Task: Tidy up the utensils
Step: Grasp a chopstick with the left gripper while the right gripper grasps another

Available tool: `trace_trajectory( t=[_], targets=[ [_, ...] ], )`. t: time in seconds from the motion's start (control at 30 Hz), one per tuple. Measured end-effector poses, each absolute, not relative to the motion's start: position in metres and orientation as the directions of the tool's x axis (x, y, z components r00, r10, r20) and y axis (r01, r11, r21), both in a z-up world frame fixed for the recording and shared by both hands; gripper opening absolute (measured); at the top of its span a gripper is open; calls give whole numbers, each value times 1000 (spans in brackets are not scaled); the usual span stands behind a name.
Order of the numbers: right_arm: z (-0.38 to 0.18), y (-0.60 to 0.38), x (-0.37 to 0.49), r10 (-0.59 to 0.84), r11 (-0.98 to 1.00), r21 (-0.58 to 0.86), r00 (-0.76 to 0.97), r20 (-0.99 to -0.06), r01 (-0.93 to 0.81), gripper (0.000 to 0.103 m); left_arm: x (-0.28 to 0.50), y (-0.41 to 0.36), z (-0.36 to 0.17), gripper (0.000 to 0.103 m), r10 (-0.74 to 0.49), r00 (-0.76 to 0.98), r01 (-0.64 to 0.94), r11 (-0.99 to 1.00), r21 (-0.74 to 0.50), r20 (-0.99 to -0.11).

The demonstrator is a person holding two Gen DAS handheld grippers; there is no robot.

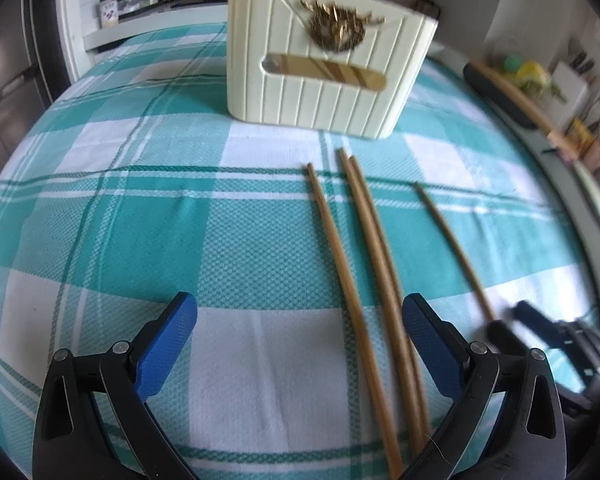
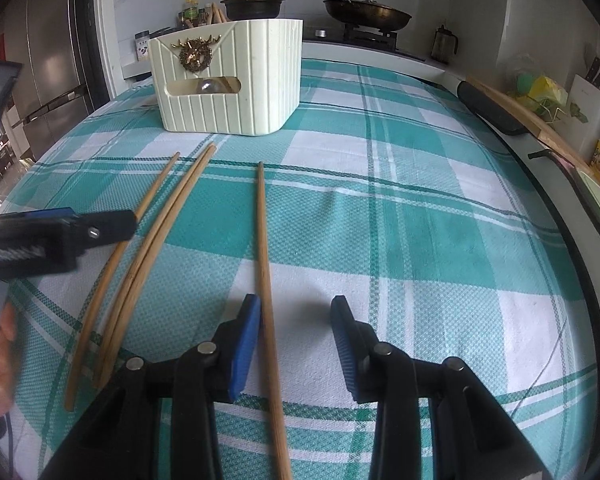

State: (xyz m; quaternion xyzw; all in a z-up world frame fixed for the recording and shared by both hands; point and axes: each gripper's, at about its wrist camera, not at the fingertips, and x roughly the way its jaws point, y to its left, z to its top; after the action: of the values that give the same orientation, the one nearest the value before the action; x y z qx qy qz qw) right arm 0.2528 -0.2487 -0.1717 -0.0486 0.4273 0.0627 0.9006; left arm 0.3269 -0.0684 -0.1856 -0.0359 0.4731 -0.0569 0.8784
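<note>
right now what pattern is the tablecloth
Teal-and-white plaid tablecloth; clearest in the right wrist view.

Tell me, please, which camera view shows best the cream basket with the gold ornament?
The right wrist view. There the cream basket is sharp: gold ornament, handle slot and a side wall all read clearly. In the left wrist view the same basket is closer but blurred, seen front-on, with chopstick ends rising behind its rim.

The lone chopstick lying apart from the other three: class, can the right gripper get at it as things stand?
Probably yes. The lone chopstick already lies between the open fingers of the right gripper, against the left pad, with only tablecloth around it.
</note>
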Motion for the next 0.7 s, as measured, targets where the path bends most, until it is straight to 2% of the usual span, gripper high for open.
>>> trace_trajectory(
  t=[0.13, 0.17, 0.2, 0.23, 0.27, 0.3, 0.33, 0.37, 0.53, 0.6, 0.7],
  targets=[
    [-172, -249, 253, 70, 987, -35, 627, -775, -155, 36, 322, -68, -190, 98, -93, 562, 67, 996, -67, -822],
    [-172, -249, 253, 71, 987, -35, 627, -776, -155, 36, 320, -67, -189, 92, -79, 572, 72, 996, -46, -816],
    [-172, -248, 253, 71, 987, -35, 627, -776, -155, 36, 317, -67, -188, 80, -87, 581, 88, 995, -44, -809],
    [-172, -248, 253, 70, 987, -35, 627, -776, -155, 36, 313, -68, -186, 73, -103, 587, 109, 993, -48, -803],
    [-172, -248, 253, 69, 987, -37, 628, -775, -155, 36, 309, -69, -185, 55, -108, 591, 126, 991, -41, -799],
    [-172, -248, 253, 68, 987, -38, 628, -775, -155, 36, 306, -70, -183, 33, -108, 593, 139, 990, -31, -798],
    [-172, -248, 253, 68, 987, -38, 628, -775, -155, 36, 303, -72, -183, 23, -105, 595, 154, 988, -15, -797],
    [-172, -248, 253, 69, 987, -38, 628, -776, -155, 36, 301, -72, -182, 8, -109, 595, 167, 986, -10, -796],
    [-171, -248, 252, 82, 987, -24, 626, -776, -159, 35, 298, -62, -182, 5, -126, 581, 161, 986, -38, -804],
    [-170, -250, 252, 94, 985, -17, 624, -776, -170, 22, 297, -52, -182, 5, -118, 575, 148, 988, -39, -810],
    [-169, -253, 248, 88, 982, -36, 614, -785, -187, 14, 289, -35, -182, 6, -98, 569, 138, 990, -23, -817]
  ],
)
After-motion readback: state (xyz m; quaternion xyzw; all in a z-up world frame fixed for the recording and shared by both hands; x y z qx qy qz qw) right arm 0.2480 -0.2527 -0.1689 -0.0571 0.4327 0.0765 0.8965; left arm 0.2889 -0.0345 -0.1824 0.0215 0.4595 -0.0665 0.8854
